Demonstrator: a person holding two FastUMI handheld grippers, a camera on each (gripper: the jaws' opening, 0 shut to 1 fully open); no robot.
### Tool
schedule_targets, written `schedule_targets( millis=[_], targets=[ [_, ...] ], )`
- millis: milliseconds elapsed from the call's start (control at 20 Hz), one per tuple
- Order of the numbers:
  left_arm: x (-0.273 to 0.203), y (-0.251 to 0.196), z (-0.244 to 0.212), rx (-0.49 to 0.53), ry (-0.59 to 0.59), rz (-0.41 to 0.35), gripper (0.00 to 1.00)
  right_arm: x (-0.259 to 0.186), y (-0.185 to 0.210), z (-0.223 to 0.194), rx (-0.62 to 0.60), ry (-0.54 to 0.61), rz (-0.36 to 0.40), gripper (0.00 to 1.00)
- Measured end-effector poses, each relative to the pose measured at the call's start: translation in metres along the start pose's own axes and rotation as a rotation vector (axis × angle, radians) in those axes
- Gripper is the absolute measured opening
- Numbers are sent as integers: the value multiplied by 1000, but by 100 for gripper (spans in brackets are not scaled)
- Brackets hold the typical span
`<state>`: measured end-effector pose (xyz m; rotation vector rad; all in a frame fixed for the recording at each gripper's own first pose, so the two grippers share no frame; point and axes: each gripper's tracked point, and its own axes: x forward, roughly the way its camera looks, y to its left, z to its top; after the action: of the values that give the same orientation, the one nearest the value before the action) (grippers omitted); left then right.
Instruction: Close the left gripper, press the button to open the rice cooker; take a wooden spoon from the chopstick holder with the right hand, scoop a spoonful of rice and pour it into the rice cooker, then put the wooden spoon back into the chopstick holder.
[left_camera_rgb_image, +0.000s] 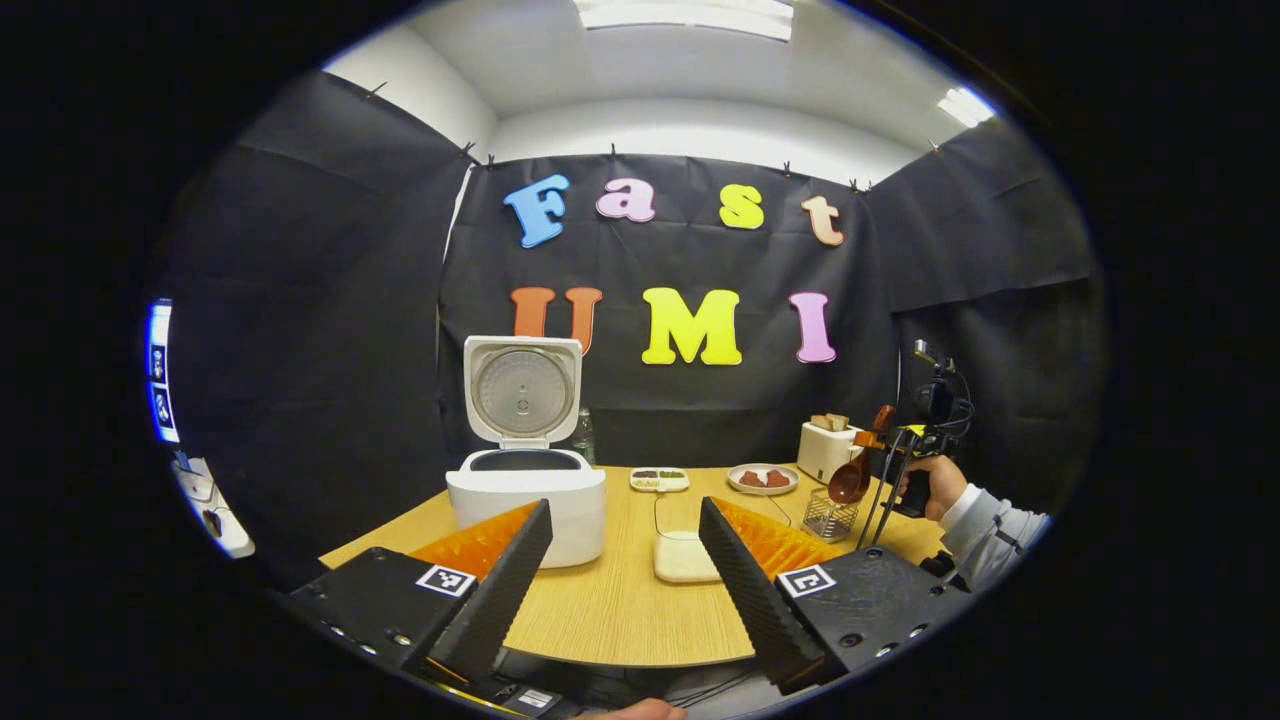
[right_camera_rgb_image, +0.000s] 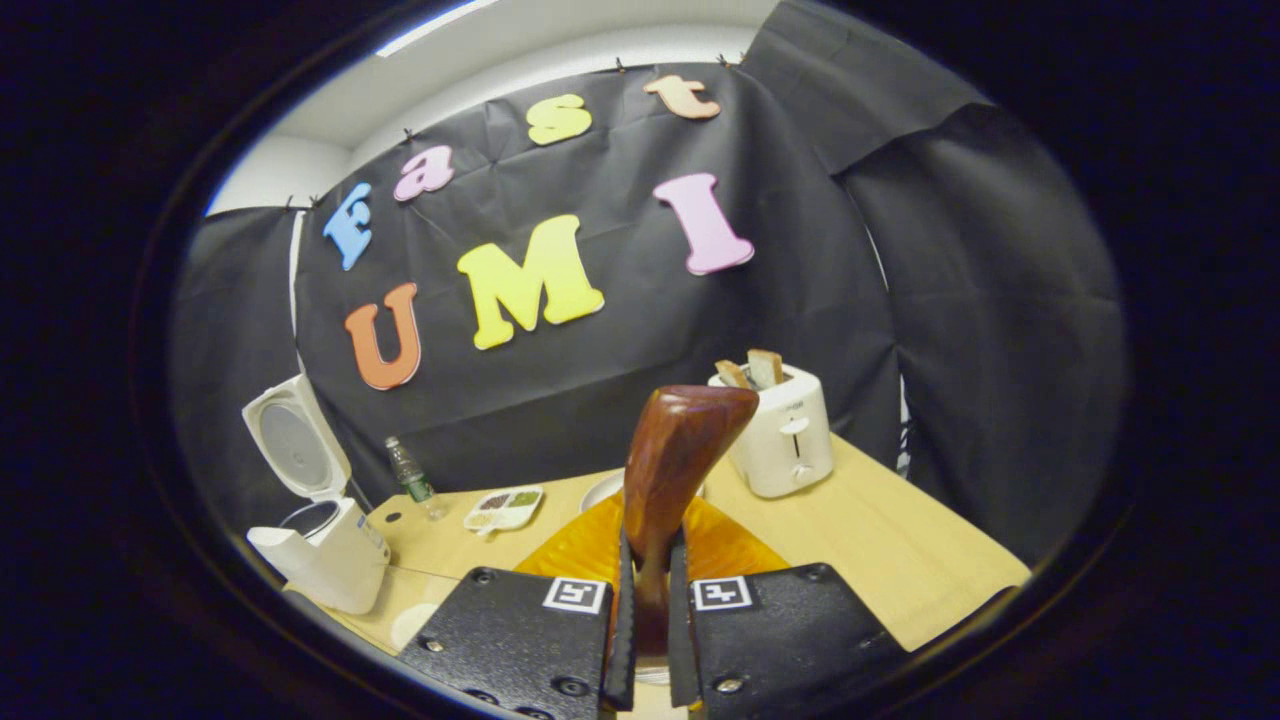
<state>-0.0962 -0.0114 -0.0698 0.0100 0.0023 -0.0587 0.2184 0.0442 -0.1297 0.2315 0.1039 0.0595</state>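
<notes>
The white rice cooker (left_camera_rgb_image: 525, 500) (right_camera_rgb_image: 320, 545) stands on the table with its lid raised upright. My left gripper (left_camera_rgb_image: 625, 515) is open in front of it, fingers wide apart and holding nothing. A white dish (left_camera_rgb_image: 685, 557) lies between those fingers, farther off. My right gripper (right_camera_rgb_image: 648, 560) is shut on the brown wooden spoon (right_camera_rgb_image: 680, 460), whose broad end sticks out past the fingertips. In the left gripper view the right gripper (left_camera_rgb_image: 880, 440) holds the wooden spoon (left_camera_rgb_image: 852, 480) just above the wire chopstick holder (left_camera_rgb_image: 830, 515), with a hand (left_camera_rgb_image: 925, 490) behind it.
A white toaster (left_camera_rgb_image: 825, 450) (right_camera_rgb_image: 780, 430) with bread stands at the back right. A plate (left_camera_rgb_image: 763, 478), a small divided tray (left_camera_rgb_image: 659, 480) (right_camera_rgb_image: 505, 508) and a bottle (left_camera_rgb_image: 584, 437) (right_camera_rgb_image: 410, 475) line the table's far side. Black cloth walls surround the table.
</notes>
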Motion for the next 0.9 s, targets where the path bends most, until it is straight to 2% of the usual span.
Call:
schedule_targets(
  millis=[100,300,450,700,900],
  targets=[
    [-5,-2,-4,-36,7,-16,94,-16,17,15,-36,-16,9,18],
    [-15,10,-2,-46,1,-8,94,-42,73,37,-103,-49,69,18],
    [-20,15,4,-38,-24,-1,94,-46,124,33,-119,-48,124,15],
    [-24,28,-7,-55,-13,3,94,-25,197,-21,-152,19,206,14],
    [-22,39,-12,-48,8,27,94,1,221,-92,-254,109,190,14]
  ],
)
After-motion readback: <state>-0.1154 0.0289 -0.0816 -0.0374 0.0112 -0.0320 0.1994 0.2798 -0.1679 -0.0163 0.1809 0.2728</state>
